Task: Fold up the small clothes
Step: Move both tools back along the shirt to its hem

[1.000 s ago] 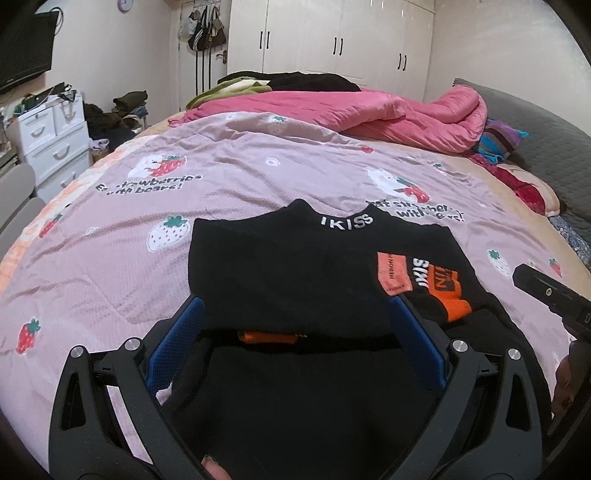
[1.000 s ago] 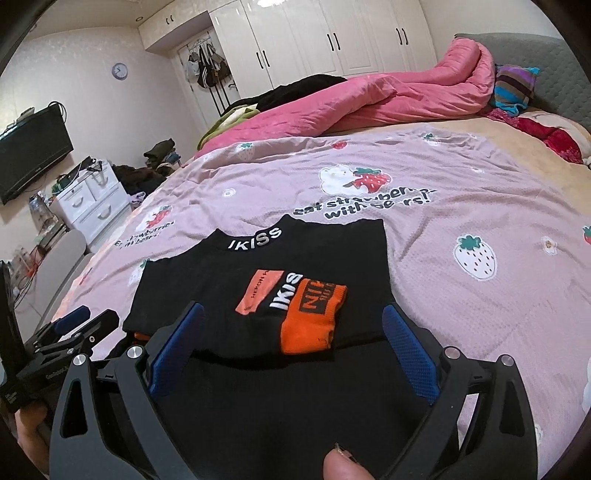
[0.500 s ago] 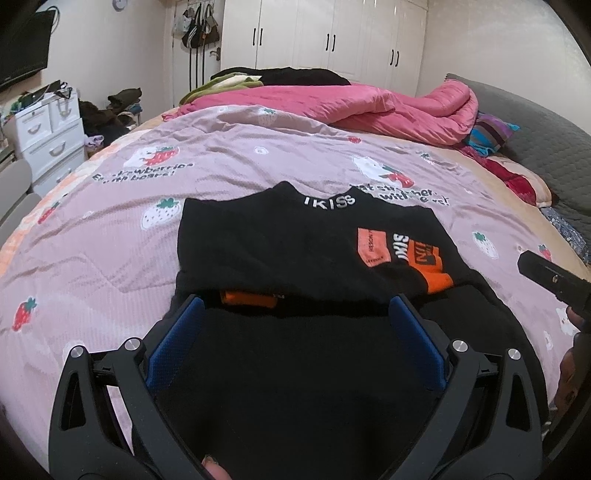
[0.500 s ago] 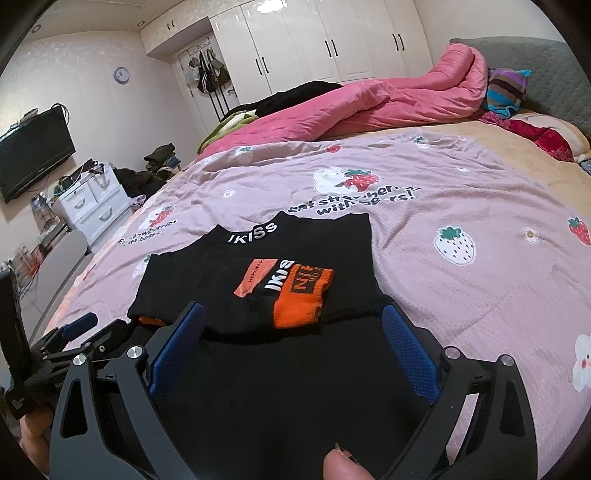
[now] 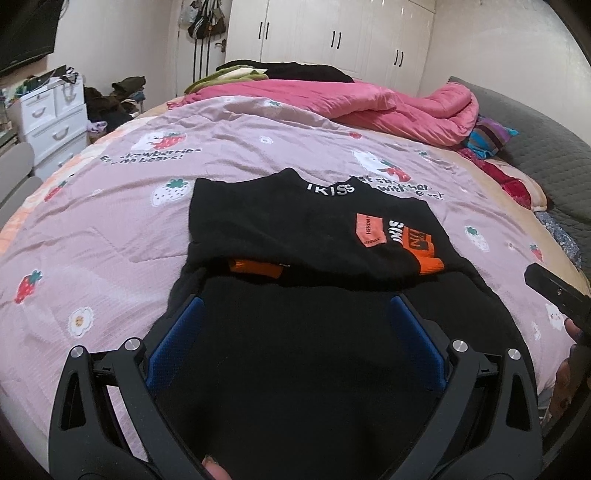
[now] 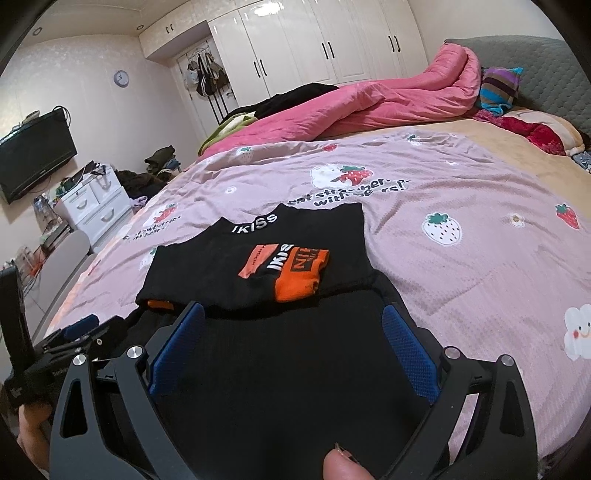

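black shirt (image 5: 310,229) lies flat on the bed (image 5: 110,236) with sleeves folded in over its chest, left claw (image 5: 295,332) and right claw (image 6: 291,336) both released and spread above the near hem, likely lined up for the bottom fold.

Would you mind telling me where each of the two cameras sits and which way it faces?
Left wrist: on the left gripper, low at the near bed edge, facing the wardrobe; open blue fingers and a fingertip show.
Right wrist: on the right gripper, beside it, angled toward the TV; open fingers, thumb tip and the left gripper show.
Shared: black garment, pink quilt.
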### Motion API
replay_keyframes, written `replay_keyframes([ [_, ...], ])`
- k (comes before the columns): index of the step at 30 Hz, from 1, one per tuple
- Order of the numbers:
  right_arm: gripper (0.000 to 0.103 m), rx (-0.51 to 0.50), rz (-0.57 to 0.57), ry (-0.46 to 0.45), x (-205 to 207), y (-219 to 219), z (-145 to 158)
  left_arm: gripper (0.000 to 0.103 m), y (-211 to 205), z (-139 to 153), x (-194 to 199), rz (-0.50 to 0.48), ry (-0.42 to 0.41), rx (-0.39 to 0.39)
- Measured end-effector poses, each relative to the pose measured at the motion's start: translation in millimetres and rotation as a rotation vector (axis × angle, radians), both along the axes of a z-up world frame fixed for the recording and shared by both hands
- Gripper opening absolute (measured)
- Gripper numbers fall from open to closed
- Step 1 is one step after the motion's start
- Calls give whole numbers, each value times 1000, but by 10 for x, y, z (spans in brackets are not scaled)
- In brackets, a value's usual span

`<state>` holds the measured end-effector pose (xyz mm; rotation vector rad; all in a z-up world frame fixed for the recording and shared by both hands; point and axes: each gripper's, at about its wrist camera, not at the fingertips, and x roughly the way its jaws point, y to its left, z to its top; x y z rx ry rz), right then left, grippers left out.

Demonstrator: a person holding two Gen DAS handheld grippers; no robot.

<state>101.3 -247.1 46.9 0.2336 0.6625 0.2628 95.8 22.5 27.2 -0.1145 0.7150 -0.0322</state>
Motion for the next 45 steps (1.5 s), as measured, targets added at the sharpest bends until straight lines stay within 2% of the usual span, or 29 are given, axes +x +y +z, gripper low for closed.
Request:
replay_keyframes([
  [27,97,-35,-49,69,-373,-232,-262,94,314,-174,-388,61,56,53],
  [45,97,-48,-49,146,-776,-387,-468,94,338,-193,-775,76,106,128],
])
